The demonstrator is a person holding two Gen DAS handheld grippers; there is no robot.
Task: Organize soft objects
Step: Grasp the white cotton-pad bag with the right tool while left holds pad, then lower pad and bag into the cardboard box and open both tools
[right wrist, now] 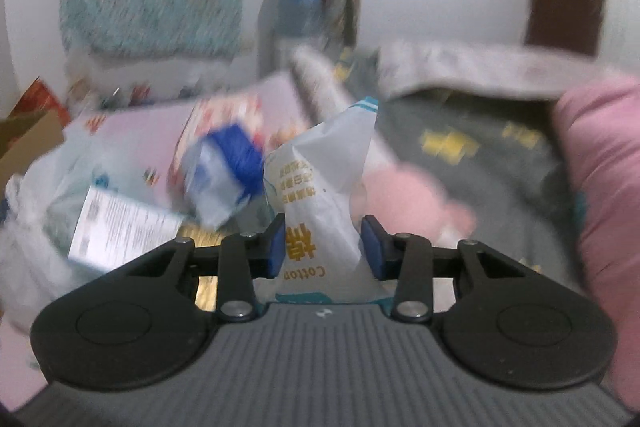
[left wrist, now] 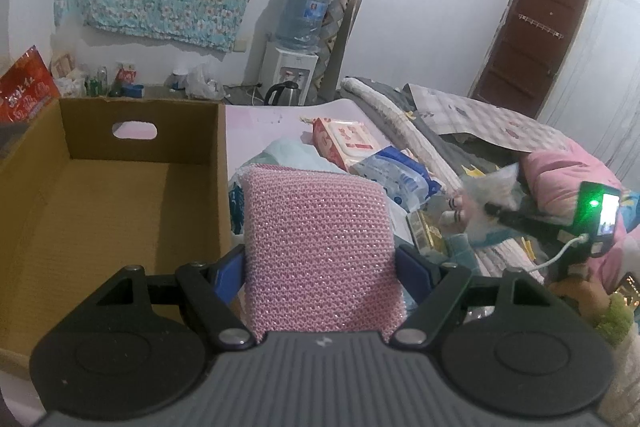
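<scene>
Sorting so far: the big brown cardboard box (left wrist: 120,195) is looking empty inside, so nothing is showing as put away yet.
Left tongs: the left tongs (left wrist: 320,267) are holding the pink knitted sponge pad (left wrist: 316,247), with the blue pads pressing both of its sides.
Where the pink pad is: it is hanging in the air just beside the box's right wall, not over the box yet.
Right tongs: the right tongs (right wrist: 323,247) are squeezing a white soft plastic bag with "Cotton" printed on it (right wrist: 324,195); the bag is standing up between the blue pads and is looking pinched in the middle.
Where the white bag is: it is up above the messy pile, well apart from the box.
Still waiting: a red and white wipes pack (left wrist: 346,143), a blue and white soft packet (left wrist: 396,179) and a pale green cloth (left wrist: 288,155) are lying on the pink tabletop (left wrist: 272,119).
What is left: I am guessing almost all of the job, since both held things and the pile are still needing a spot in the box.
Blur: the right view is smeary, so small things there are hard to tell.
</scene>
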